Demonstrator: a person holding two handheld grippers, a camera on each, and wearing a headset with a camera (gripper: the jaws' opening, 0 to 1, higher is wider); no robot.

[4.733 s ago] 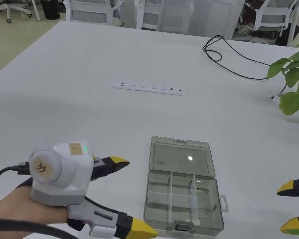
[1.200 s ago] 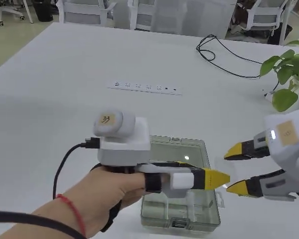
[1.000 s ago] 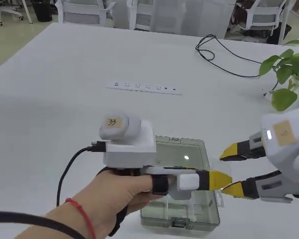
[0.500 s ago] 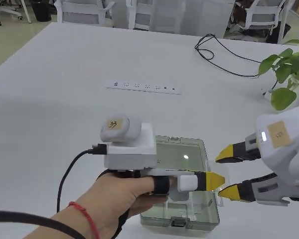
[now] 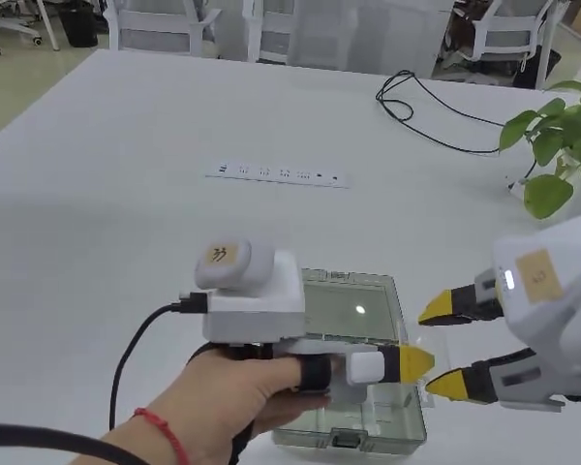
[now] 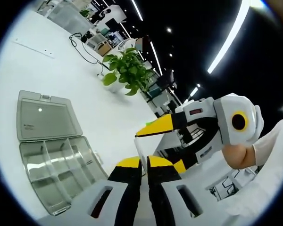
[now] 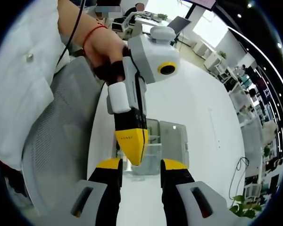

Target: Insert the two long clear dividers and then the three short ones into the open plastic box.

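A: Two grippers, tip to tip. Right gripper view: right gripper (image 7: 142, 165) jaws spread, straddling the left gripper (image 7: 132, 149) tip and the clear divider (image 7: 152, 160) it carries. Looks like a handover, or a regrip to square the strip before seating.
B: Box?
A: The box (image 7: 174, 136) lies open on the table (image 7: 203, 108) just beyond, lid laid back.
B: Left gripper view?
A: Left jaws pressed together bar a sliver, pinching the divider's edge. The strip stands up ahead of them. The right gripper comes in from the right, jaws apart. Box at lower left, with some partitions already in its base. Can't tell which.
B: Head view?
A: Both tips hover at the box's right edge. My guess is they're kept there so the drop is short. The divider is nearly invisible here.
B: Versus 4.7 s ago?
A: Then the left jaws gaped wide, left of the box, and the right gripper sat at the frame edge. Over the last second, hardly any change.
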